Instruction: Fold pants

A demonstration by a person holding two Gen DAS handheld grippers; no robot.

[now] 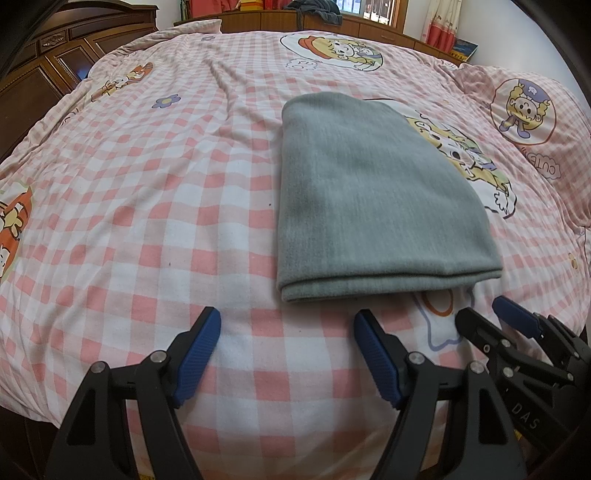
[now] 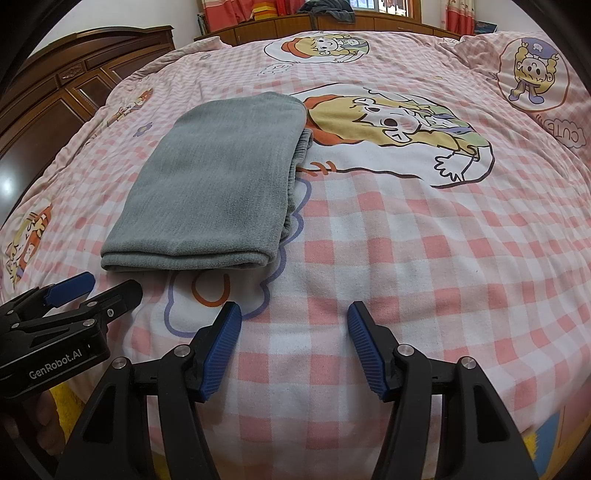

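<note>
1. Pants (image 1: 373, 199), grey, lie folded into a compact stacked rectangle at centre right of the left wrist view, on the pink checked bedcover (image 1: 147, 206).
2. Left gripper (image 1: 286, 343) hangs low in the frame with jaws apart, holding nothing, just short of the bundle's near edge.
3. Right gripper (image 2: 293, 339) likewise stands open and empty.
4. Folding looks finished or nearly so; any next move would be one more fold or tidying the ribbed waistband (image 2: 301, 162) peeking out at the side.

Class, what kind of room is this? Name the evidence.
Most likely a bedroom: a pink checked cartoon-print bedspread covers a bed, with a dark carved wooden headboard and red patterned curtains.
</note>
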